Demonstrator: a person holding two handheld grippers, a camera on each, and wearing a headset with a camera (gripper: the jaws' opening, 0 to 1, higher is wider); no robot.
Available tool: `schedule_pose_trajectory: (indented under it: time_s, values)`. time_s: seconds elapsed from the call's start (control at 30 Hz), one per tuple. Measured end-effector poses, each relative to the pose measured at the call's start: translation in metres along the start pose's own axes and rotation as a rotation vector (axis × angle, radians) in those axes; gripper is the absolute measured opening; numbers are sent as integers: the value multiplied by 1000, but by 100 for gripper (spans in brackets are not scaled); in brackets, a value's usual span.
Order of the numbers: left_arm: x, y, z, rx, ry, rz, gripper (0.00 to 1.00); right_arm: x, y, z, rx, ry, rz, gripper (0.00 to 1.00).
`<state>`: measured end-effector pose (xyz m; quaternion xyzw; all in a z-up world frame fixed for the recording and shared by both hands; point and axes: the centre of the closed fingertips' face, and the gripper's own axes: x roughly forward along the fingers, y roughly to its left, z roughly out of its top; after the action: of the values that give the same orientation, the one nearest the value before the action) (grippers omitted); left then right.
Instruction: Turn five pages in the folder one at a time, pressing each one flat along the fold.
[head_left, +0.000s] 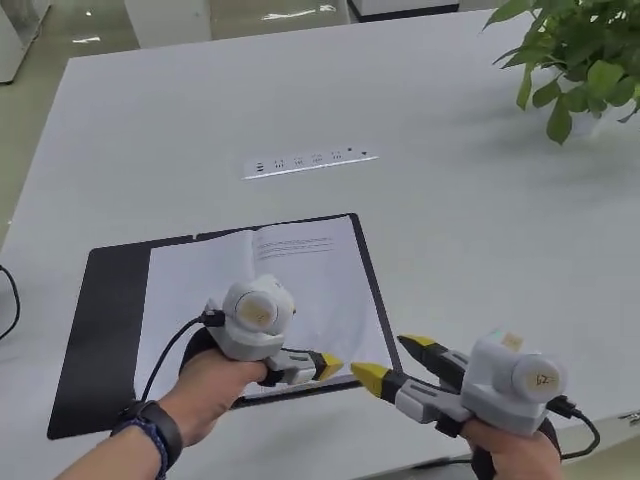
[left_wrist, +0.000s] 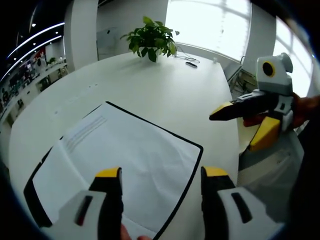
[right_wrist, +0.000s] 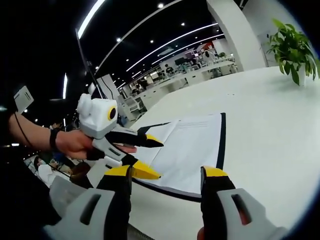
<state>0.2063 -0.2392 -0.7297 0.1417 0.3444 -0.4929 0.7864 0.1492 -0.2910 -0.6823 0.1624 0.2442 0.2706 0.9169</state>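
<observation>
An open folder with a black cover (head_left: 105, 320) lies flat on the white table, its white right-hand page (head_left: 300, 280) bearing a few printed lines at the top. My left gripper (head_left: 326, 366) hovers open over the folder's near right corner, and the page (left_wrist: 130, 160) lies ahead of its parted jaws. My right gripper (head_left: 392, 360) stands open just off the folder's right edge, its tips facing the left gripper. From the right gripper (right_wrist: 167, 172) I see the page (right_wrist: 195, 145) and the left gripper (right_wrist: 152, 159). Neither gripper holds anything.
A white socket strip (head_left: 310, 161) is set into the table beyond the folder. A potted green plant (head_left: 580, 60) stands at the far right corner. A dark cable (head_left: 10, 300) hangs at the table's left edge. The table's near edge runs right under my hands.
</observation>
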Motion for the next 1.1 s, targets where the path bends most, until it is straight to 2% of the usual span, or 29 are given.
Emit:
schedule_pose_trajectory:
  time_s: [0.3,0.57,0.63,0.7,0.77,0.83,1.1]
  values:
    - [18,2,-1,-12,19,10,64,0,1,-1,-13,7,-3,54]
    - [34,-4,-6,5,44,7,66,3,6,-6,-49,42,8,56]
    - [37,-5,-7,17,46,8,67,5,7,-9,-52,53,11,56]
    - [40,0,-7,30,37,36,68,6,7,-12,-67,71,13,56]
    - [43,1,-5,6,26,41,69,6,8,-13,-69,78,16,56]
    - [45,-2,-2,-7,13,37,70,6,8,-14,-70,82,17,56]
    - [59,-15,-5,-1,19,9,72,6,5,-15,-59,84,8,56]
